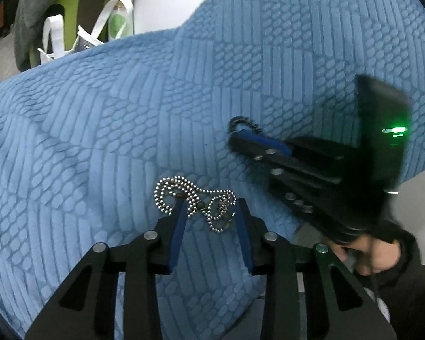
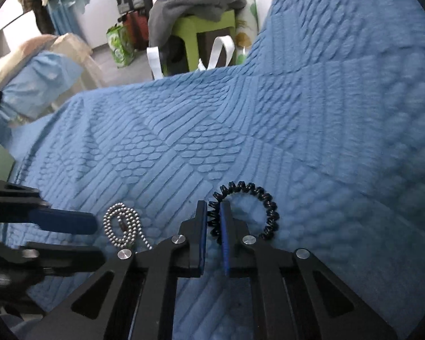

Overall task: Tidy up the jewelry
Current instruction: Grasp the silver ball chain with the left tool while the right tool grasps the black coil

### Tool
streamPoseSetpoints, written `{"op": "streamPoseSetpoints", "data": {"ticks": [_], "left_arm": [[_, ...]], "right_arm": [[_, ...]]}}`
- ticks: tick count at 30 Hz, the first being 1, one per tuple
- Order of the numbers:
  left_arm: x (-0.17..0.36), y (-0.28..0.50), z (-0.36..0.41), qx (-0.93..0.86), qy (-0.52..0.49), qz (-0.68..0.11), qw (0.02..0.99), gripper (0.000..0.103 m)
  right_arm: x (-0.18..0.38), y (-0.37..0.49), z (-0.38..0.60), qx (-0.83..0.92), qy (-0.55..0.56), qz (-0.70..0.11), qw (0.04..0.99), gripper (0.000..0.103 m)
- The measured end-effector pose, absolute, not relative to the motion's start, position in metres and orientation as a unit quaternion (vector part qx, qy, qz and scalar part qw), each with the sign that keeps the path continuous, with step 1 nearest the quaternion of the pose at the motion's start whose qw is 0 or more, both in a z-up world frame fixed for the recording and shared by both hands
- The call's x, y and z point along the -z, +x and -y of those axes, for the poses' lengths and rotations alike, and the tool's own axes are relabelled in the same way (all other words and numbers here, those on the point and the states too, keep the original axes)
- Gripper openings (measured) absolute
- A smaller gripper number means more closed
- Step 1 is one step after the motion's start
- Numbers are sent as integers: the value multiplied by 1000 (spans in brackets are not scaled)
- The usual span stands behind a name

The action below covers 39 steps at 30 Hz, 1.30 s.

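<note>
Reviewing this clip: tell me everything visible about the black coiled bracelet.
The black coiled bracelet is a spiral cord, like glossy plastic, bent into an open loop. It lies on the blue textured bedspread, right of the silver ball chain. The right gripper has its jaws closed on the loop's left side, pinching a few coils between the blue pads; the rest arcs up and around to the right. In the left wrist view only a small arc shows past the jaw tips.

Blue textured bedspread (image 2: 311, 107): silver ball-chain necklace (image 1: 194, 202) and black coiled bracelet (image 2: 257, 198) are laid on it, near each other.
</note>
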State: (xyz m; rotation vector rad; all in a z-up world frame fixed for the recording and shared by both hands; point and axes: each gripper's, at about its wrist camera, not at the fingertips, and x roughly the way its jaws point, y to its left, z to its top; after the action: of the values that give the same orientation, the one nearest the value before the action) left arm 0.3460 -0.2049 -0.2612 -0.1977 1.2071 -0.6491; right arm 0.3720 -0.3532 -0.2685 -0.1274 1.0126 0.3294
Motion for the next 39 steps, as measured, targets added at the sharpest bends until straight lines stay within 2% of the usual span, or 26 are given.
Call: {"op": "streamPoseSetpoints", "data": {"ticks": [6,8,9,10,17,21,23,25,26,27,28,31,39], "left_arm": [[265,342,225,290,-14,-548,784,36],[264,340,231,279,11,-547,789,48],[264,340,233,275,16,-546,791,62],[264,338,234,274,21,-540,796,66],[268,318,247,252,78,-503,823,66],[273,301,269,230,145,-479,835,65],[274,293,280,232,158,-471,837,62],[274,294,285,239,136,-480,833,39],[274,293,283,234,130,-485,832,36],[274,292,285,233,132,-483,833,22],[274,291,286,236,131,-486,832,14],[271,291,283,234,115,-494,829,10],[267,318,241,214,22,-534,817,9]], "right_arm": [[234,350,365,-144,-36,-455,878,7],[222,345,360,-137,-41,-443,885,7],[217,342,357,-136,-52,-436,888,7],[212,339,355,-136,-59,-431,890,7],[189,330,358,-136,-42,-417,897,7],[176,326,366,-127,-33,-411,902,7],[172,323,367,-131,-29,-411,902,7],[170,319,365,-128,-39,-414,901,7],[170,319,364,-126,-44,-416,900,7],[170,318,365,-124,-44,-419,898,7],[171,318,365,-123,-43,-421,897,7],[170,314,365,-118,-45,-425,897,7],[170,302,362,-109,-43,-435,893,7]]}}
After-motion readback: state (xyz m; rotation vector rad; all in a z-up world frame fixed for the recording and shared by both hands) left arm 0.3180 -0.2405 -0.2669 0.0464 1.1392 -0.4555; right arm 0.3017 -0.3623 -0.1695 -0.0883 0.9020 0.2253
